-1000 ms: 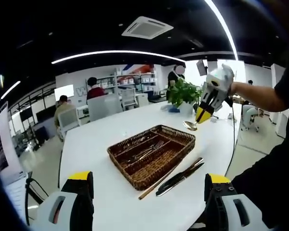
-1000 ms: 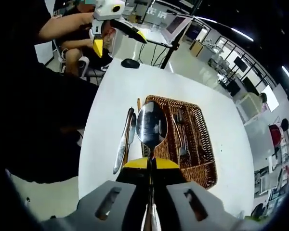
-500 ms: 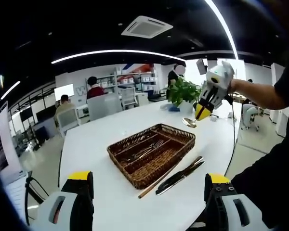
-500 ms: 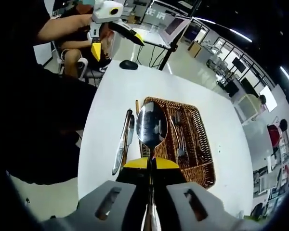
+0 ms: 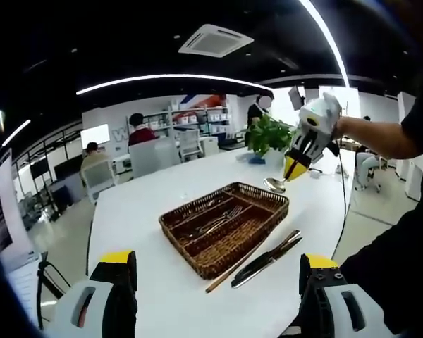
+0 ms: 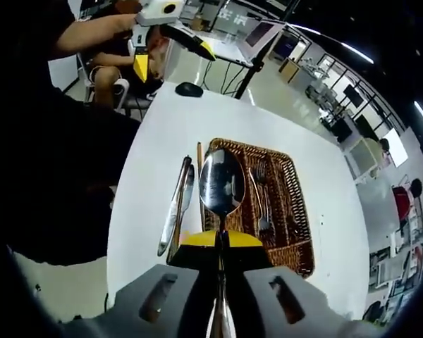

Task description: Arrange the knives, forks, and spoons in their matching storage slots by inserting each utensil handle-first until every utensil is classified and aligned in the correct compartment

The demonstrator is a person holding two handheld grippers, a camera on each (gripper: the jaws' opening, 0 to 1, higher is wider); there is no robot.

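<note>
Left gripper view, left to right. The left gripper (image 5: 215,296) hangs over the near end of the white table (image 5: 148,204), its yellow-tipped jaws spread wide with nothing between them. At centre the wicker cutlery basket (image 5: 224,227) lies on the table, long axis running from lower left to upper right. Forks (image 5: 222,217) lie in one of its compartments, along that same axis; which way their handles point is hard to read. Just beside the basket's near long side, touching the table, lie a thin wooden stick (image 5: 234,267) and two knives (image 5: 266,255), all roughly parallel to the basket. Further right the right gripper (image 5: 294,169) is held in the air above the far end of the basket, clamping a spoon (image 5: 276,184) whose bowl points down and left toward the table. A potted plant (image 5: 266,135) stands behind it.

Right gripper view, left to right. The person's dark sleeve covers the left. The left gripper (image 6: 162,53) sits at upper left, jaws apart. On the table the knives (image 6: 175,215) lie lengthwise, then the stick (image 6: 199,184), then the basket (image 6: 282,211), axes running away from the camera. The spoon (image 6: 221,182), gripped by its handle, points bowl-forward over the basket's near left edge, parallel to the compartments.
</note>
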